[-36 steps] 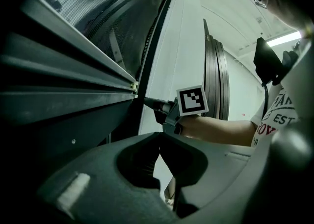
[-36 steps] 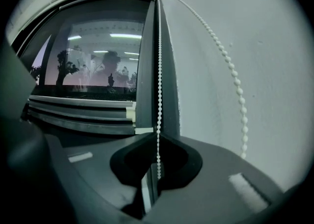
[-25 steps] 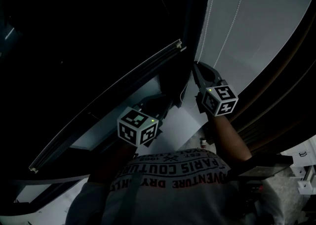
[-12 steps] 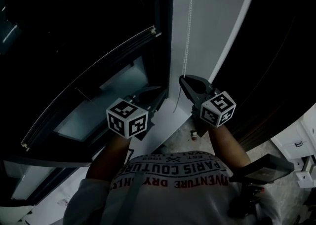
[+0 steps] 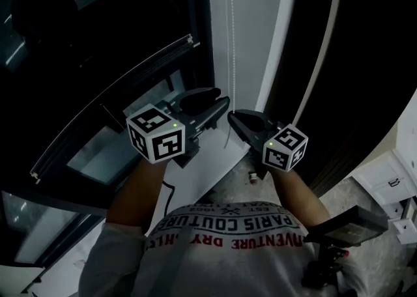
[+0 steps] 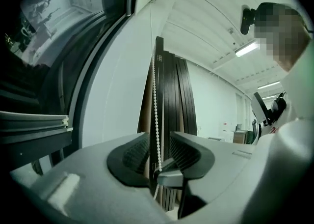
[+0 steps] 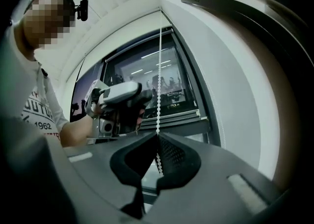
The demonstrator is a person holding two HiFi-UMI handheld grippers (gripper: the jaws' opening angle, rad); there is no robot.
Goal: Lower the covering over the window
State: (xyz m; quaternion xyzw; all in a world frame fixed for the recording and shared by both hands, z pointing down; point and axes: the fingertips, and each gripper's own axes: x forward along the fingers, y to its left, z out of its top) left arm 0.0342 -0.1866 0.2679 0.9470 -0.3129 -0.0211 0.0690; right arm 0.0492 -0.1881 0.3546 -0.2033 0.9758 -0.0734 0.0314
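Bead chain (image 5: 229, 42) hangs beside the dark window (image 5: 98, 28), pinched in the closed right claw (image 7: 157, 137). Left claw (image 6: 159, 155) has just been opening, chain loose between its jaws. Blind's bottom rail (image 5: 114, 101) part-way down; fabric indistinct. Shirt (image 5: 228, 227) reads "PARIS COUTURE", upside down.

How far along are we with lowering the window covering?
Done: little shows; the window glass looks bare where visible. In hand: the right gripper is shut on the bead chain; the left gripper has just opened its jaws, chain between them, unpinched. Remaining: probably more pulls.
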